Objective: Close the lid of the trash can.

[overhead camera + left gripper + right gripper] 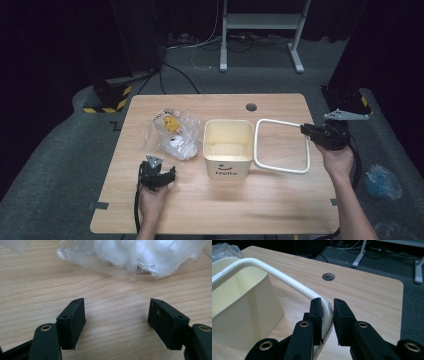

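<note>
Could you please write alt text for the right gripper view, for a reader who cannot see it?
The right gripper clamps its two black jaws on a corner of a white rectangular frame, held beside and above a cream bin. Beyond them lies a wooden table with a round cable hole, then grey floor.

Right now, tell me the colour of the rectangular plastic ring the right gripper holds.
White, glossy rectangular ring; clearest in the right gripper view.
</note>
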`<state>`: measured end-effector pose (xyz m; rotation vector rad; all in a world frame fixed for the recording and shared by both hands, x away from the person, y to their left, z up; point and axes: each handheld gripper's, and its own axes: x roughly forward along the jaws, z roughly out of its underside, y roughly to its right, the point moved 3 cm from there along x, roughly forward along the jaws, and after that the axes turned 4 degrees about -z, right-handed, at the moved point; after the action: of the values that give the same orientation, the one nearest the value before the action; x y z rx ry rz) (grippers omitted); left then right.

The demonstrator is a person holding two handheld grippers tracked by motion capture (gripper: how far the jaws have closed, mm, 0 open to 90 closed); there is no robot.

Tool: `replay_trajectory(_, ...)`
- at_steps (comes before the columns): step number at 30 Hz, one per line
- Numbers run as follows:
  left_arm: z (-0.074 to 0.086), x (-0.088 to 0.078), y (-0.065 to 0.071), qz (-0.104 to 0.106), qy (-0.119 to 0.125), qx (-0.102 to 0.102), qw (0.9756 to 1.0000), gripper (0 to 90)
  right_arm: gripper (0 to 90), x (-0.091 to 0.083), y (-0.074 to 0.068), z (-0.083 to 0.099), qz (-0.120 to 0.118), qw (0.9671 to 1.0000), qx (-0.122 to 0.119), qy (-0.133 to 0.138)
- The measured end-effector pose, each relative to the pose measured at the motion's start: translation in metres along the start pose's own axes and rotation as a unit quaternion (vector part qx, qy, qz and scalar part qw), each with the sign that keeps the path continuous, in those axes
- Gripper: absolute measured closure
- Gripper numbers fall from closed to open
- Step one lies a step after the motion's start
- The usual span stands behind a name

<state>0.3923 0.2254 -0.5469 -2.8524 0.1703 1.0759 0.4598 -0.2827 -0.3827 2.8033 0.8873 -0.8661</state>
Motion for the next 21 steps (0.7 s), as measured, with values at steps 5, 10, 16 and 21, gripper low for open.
replay_trajectory(5,0.0,0.0,0.0,0.0,0.0,0.0,1.0,30.1,78.1,0.006,-0.006,-0.005,-0.005,1.0,-0.002,-0.004)
replay_trajectory(10,0.0,0.0,0.0,0.0,0.0,0.0,1.0,30.1,78.1,0.012,-0.01,-0.008,-0.009,0.9999,-0.004,-0.006)
replay_trajectory(16,0.0,0.0,0.0,0.0,0.0,0.0,1.0,30.1,78.1,0.019,-0.017,-0.012,-0.017,0.9998,-0.009,-0.006)
replay_trajectory(21,0.0,0.0,0.0,0.0,0.0,0.0,1.0,30.1,78.1,0.023,-0.021,-0.015,-0.021,0.9997,-0.012,-0.008)
